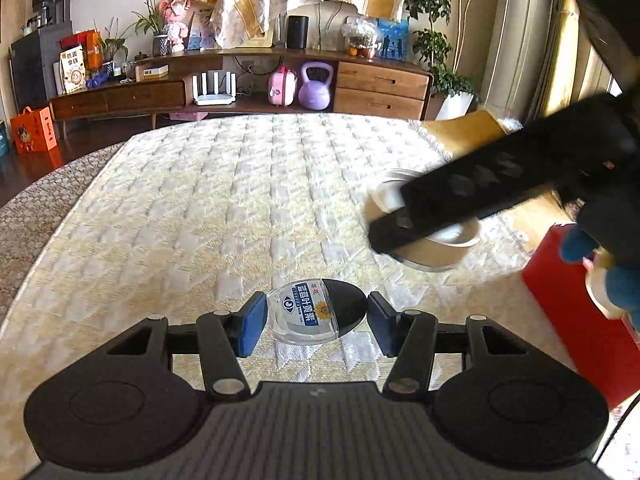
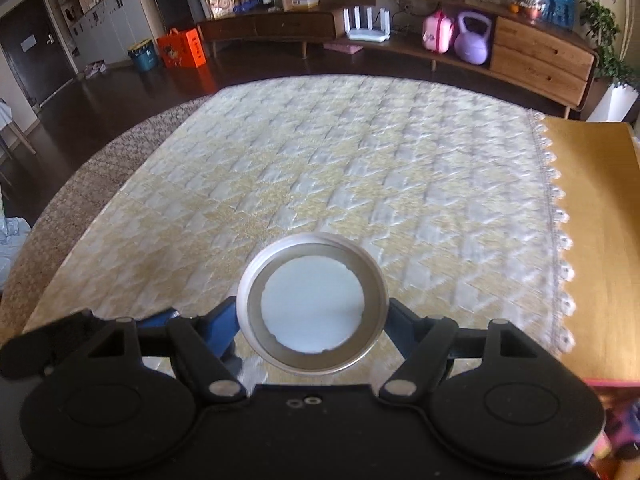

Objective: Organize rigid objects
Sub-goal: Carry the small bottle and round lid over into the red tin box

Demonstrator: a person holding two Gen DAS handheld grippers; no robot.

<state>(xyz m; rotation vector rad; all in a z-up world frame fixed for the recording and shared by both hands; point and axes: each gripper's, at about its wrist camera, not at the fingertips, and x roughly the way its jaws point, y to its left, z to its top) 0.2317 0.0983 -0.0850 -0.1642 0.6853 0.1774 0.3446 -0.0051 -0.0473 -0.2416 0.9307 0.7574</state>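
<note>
A small clear bottle with a black cap and blue label (image 1: 316, 312) lies on the quilted cloth between the blue pads of my left gripper (image 1: 317, 322), which is open around it with small gaps on both sides. My right gripper (image 2: 312, 320) is shut on a round metal tin with a white inside (image 2: 312, 304), held above the cloth. In the left wrist view the right gripper's black body (image 1: 480, 188) crosses the right side with the tin (image 1: 432, 240) under it.
A white and yellow quilted cloth (image 2: 320, 168) covers the table, with bare wood (image 2: 596, 240) at its right. A red box (image 1: 580, 320) sits at the right edge. A low wooden cabinet (image 1: 240, 88) with household items stands beyond.
</note>
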